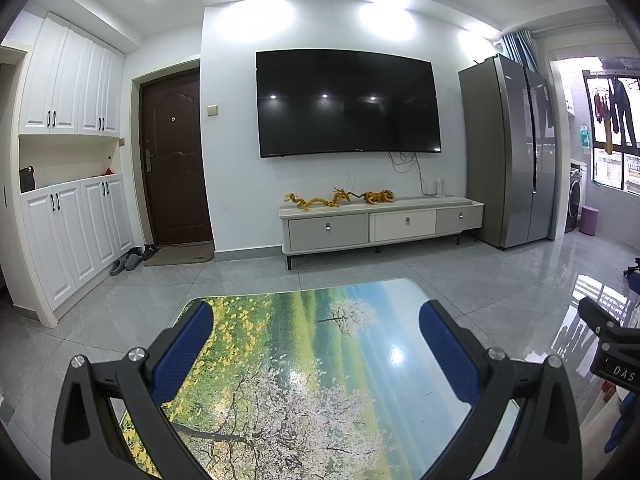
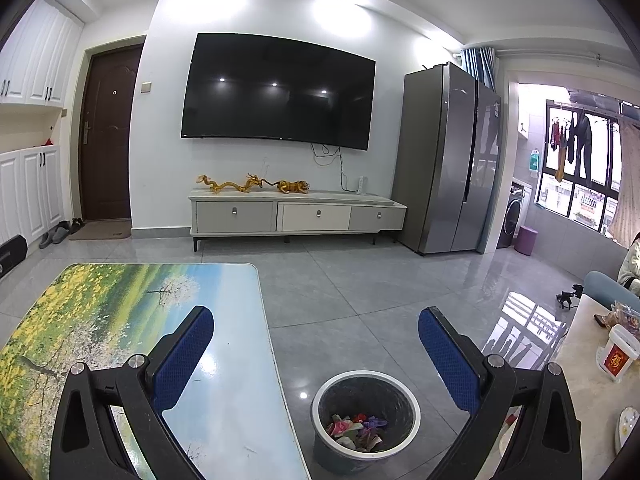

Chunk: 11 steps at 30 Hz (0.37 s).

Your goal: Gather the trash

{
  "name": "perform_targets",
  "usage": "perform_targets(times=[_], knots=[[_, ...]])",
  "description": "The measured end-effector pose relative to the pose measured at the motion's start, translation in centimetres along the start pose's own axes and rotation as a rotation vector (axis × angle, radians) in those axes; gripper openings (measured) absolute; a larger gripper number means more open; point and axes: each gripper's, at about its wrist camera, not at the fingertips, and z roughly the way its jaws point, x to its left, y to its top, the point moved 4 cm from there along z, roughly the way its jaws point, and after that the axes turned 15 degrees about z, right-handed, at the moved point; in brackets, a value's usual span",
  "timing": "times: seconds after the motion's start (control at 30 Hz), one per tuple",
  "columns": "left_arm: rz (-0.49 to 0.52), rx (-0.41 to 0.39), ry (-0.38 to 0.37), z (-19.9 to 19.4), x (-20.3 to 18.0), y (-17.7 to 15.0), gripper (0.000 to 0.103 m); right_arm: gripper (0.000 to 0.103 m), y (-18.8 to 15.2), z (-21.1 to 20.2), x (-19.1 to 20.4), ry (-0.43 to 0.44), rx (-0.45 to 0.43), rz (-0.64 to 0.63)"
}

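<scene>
One trash bin (image 2: pixel 366 420) stands on the floor just right of the desk (image 2: pixel 224 380), with several crumpled scraps (image 2: pixel 356 430) inside. Two hand-held grippers: the right hand-held gripper (image 2: pixel 316 354) and the left hand-held gripper (image 1: pixel 316 354) both gape wide, holding nothing.

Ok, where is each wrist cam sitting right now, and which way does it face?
Left wrist: on the left gripper, over the landscape-print table, facing the TV wall; its own open blue-padded fingers show, plus part of the other gripper at the right edge.
Right wrist: on the right gripper, above the table's right edge and the trash bin on the floor, facing the same wall; open fingers show.
Shared: table, TV, TV stand, fridge, door.
</scene>
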Motion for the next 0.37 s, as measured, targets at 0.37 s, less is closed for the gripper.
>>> perform_targets(times=[0.37], knots=[[0.006,0.025,-0.003,0.47,0.00,-0.41,0.103,0.103,0.17,0.03,-0.41,-0.007,-0.007,0.015]])
